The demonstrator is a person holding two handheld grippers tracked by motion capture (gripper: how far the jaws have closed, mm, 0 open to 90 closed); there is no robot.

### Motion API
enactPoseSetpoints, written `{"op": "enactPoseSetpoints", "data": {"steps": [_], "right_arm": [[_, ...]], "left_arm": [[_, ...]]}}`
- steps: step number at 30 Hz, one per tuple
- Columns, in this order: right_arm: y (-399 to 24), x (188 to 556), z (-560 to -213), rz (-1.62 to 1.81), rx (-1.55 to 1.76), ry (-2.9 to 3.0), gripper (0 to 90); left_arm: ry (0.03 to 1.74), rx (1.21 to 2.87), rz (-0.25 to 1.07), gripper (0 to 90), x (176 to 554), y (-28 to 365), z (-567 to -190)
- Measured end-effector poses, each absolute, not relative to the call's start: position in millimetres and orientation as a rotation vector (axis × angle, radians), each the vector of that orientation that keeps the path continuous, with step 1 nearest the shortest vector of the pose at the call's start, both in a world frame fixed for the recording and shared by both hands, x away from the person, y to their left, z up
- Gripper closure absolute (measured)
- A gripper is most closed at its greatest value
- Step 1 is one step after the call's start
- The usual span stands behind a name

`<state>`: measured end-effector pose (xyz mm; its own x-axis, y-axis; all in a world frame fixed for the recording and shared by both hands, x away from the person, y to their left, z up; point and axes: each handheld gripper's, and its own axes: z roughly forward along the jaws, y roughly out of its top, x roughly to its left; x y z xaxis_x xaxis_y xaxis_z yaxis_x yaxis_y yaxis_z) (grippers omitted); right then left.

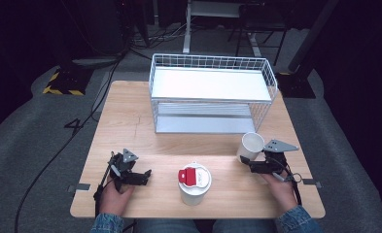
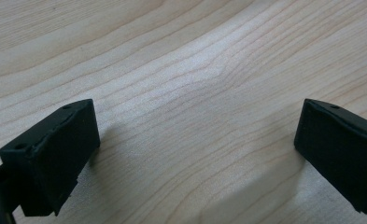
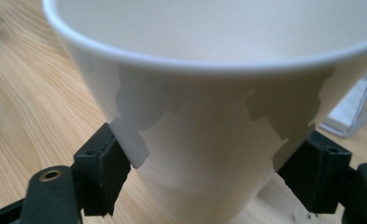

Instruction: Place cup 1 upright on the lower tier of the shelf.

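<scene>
A white paper cup (image 1: 251,144) (image 3: 204,102) is tilted just above the table at the right, its open mouth facing the high view. My right gripper (image 1: 247,161) (image 3: 209,172) is shut on the cup's lower wall, one black pad (image 3: 102,168) pressing on each side. My left gripper (image 1: 147,177) (image 2: 195,144) rests low over the wood at the front left. Its jaws stand wide apart with only bare tabletop between them. A second white cup (image 1: 194,187) with a white lid and a red tab stands upright at the front centre, between the two grippers.
A white wire rack (image 1: 213,92) with two shelves stands at the back of the wooden table (image 1: 130,121). The table's front edge is close to both hands. Cables run across the grey floor at the left.
</scene>
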<state>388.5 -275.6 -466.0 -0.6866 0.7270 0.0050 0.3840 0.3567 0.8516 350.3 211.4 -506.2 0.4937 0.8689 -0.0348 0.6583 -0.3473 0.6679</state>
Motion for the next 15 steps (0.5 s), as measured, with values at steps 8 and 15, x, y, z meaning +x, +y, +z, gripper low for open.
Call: {"op": "enactPoseSetpoints", "data": {"steps": [8,15], "right_arm": [[-261,399,-451,1.263,0.937,2.268,24.0],[-250,410,-440,1.285,0.912,2.266,24.0]], "left_arm": [[1.25,2.116,0.437,0.7,350,211,-506],[1.251,2.116,0.437,0.6,350,211,-506]]}}
